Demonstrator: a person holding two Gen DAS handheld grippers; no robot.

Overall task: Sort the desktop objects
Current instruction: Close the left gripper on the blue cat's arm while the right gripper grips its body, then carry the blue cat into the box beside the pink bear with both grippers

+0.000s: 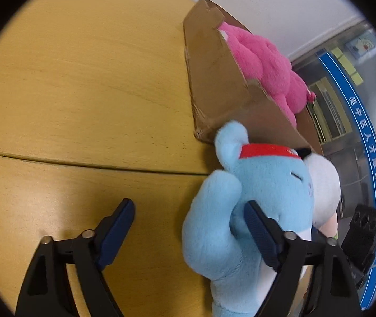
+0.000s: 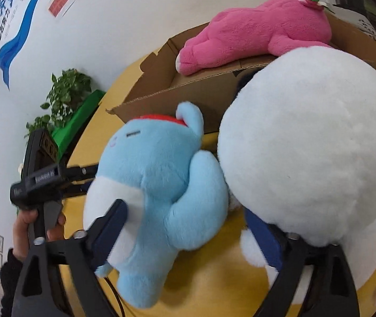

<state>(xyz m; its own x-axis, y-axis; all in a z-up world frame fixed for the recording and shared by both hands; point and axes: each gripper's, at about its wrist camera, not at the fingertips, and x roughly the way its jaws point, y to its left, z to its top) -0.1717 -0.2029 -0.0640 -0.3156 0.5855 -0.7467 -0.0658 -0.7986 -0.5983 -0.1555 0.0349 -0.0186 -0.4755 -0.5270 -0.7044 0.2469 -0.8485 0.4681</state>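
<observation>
There are three soft toys. One is a blue toy [image 2: 158, 185] with a red band on its head and a white tummy. One is a big round white toy [image 2: 309, 158]. One is a pink toy [image 2: 261, 31] with a little strawberry on it.

There is one brown box [image 1: 214, 79]. It sits on the far side of the yellow table [image 1: 69, 92]. The pink toy lies in the box, with part of it hanging over the edge. The blue toy and the white toy touch each other, right in front of the box.

There are two grippers. The left gripper [image 1: 190, 227] has its fingers apart. Its right finger [image 1: 256, 227] is pressed into the blue toy, and its left finger is over the bare table. The right gripper [image 2: 188, 227] also has its fingers apart, with the blue toy's side between them. One finger is on the blue toy's tummy. The other sits under the white toy.

A hand [image 2: 34, 224] holds the left gripper. Its black body has small white letters, too blurry to read. The wall has blue signs with Chinese writing.
</observation>
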